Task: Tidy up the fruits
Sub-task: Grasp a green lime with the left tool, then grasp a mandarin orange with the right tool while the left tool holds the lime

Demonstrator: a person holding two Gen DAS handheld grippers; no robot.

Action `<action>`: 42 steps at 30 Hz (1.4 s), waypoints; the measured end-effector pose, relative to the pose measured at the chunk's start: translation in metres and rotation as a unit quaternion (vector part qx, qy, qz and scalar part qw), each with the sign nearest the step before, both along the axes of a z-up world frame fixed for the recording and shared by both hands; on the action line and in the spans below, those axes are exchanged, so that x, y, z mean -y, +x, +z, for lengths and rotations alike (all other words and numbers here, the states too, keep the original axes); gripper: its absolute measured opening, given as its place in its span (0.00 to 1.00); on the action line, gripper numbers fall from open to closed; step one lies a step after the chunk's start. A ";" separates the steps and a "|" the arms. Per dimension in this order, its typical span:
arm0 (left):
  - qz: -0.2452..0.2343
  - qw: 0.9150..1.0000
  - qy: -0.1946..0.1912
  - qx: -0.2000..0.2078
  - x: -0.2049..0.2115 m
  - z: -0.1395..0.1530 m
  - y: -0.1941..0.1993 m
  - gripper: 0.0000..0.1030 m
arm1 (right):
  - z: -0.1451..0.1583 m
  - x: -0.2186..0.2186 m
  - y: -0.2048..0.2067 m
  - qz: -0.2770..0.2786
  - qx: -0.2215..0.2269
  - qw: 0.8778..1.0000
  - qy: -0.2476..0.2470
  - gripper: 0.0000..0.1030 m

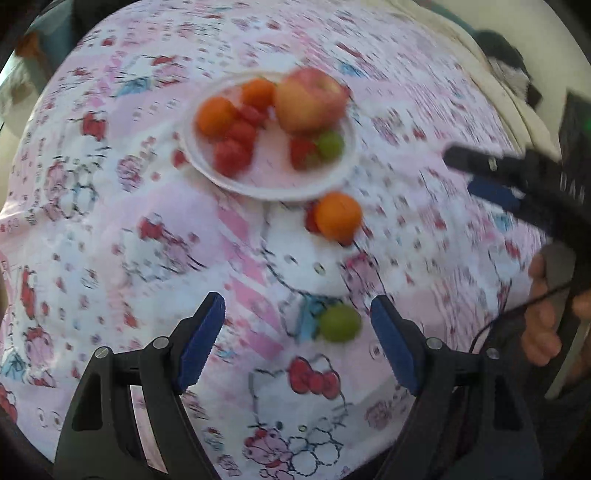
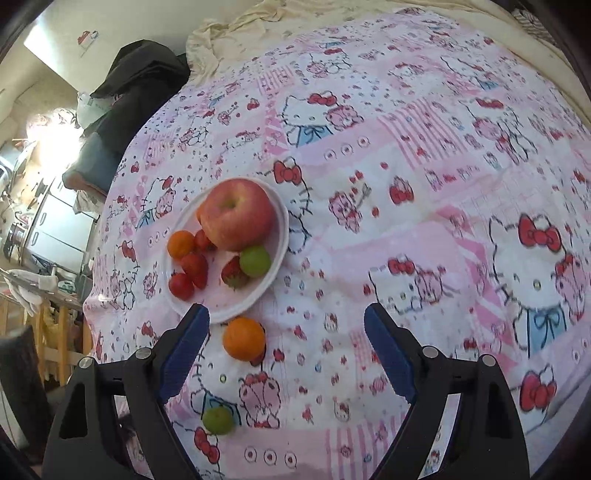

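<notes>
A white plate (image 1: 258,192) on the pink cartoon-print cloth holds a large apple (image 1: 310,99), two oranges (image 1: 216,116), red strawberries (image 1: 232,155) and a green fruit (image 1: 330,144). A loose orange (image 1: 338,216) lies just below the plate. A loose green fruit (image 1: 339,322) lies on the cloth between the fingers of my open left gripper (image 1: 297,306), nearer the right finger, untouched. In the right wrist view my right gripper (image 2: 286,314) is open over the cloth. There the loose orange (image 2: 243,339) lies by its left finger and the plate (image 2: 240,306) just beyond. The loose green fruit (image 2: 218,420) is nearer.
My right gripper (image 1: 480,173) and the hand (image 1: 543,325) holding it show at the right of the left wrist view. A dark garment (image 2: 140,74) and a cream sheet (image 2: 236,33) lie at the cloth's far edge. Furniture stands beyond the left edge.
</notes>
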State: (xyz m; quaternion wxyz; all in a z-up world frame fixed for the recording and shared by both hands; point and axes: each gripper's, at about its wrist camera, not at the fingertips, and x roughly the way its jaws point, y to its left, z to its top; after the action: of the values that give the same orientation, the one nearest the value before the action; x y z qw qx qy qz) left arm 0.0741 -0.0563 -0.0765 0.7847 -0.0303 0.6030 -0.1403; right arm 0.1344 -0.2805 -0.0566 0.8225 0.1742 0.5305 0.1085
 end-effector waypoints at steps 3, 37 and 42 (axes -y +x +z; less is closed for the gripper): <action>-0.025 1.000 0.004 -0.008 0.014 -0.011 -0.009 0.75 | -0.001 0.005 -0.005 -0.008 -0.003 1.000 0.003 0.86; 0.090 0.995 0.002 0.032 -0.044 -0.008 0.012 0.27 | -0.042 -0.062 0.006 0.115 -0.036 0.991 -0.063 0.72; 0.113 0.993 0.013 0.031 -0.050 -0.014 0.021 0.27 | -0.058 -0.086 0.007 0.161 -0.049 0.983 -0.074 0.60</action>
State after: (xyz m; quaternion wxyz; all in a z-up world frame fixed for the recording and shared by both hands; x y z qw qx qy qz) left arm 0.0951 -0.0058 -0.0901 0.8140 -0.0840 0.5731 -0.0439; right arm 0.1417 -0.1944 -0.1144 0.7779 0.0305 0.5979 0.1911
